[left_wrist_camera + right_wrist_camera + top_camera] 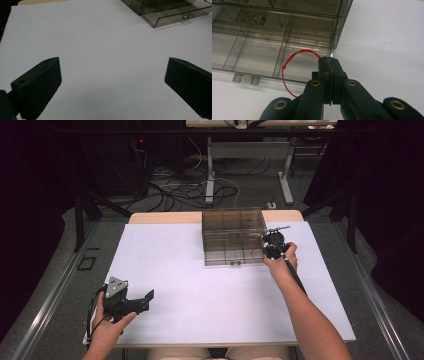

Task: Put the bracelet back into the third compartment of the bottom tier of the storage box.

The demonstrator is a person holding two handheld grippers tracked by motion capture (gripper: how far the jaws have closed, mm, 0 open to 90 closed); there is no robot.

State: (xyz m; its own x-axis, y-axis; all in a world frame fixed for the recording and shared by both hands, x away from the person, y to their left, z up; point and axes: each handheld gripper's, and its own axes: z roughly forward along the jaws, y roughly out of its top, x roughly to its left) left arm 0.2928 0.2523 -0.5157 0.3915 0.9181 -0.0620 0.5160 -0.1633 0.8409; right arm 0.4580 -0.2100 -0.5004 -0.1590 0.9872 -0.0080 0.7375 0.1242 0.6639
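The right claw point(329, 61) is clamped on a red string loop point(287, 65), holding it over the open bottom drawer point(257, 57) of the clear plastic box point(234, 236). The left claw point(112, 82) hovers low over the white worktop point(200, 285), jaws wide apart and holding nothing.

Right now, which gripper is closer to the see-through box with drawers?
The right. The right gripper is at the drawer box's front right corner, pinching a red string. The left gripper sits far off, open, near the table's front left edge.
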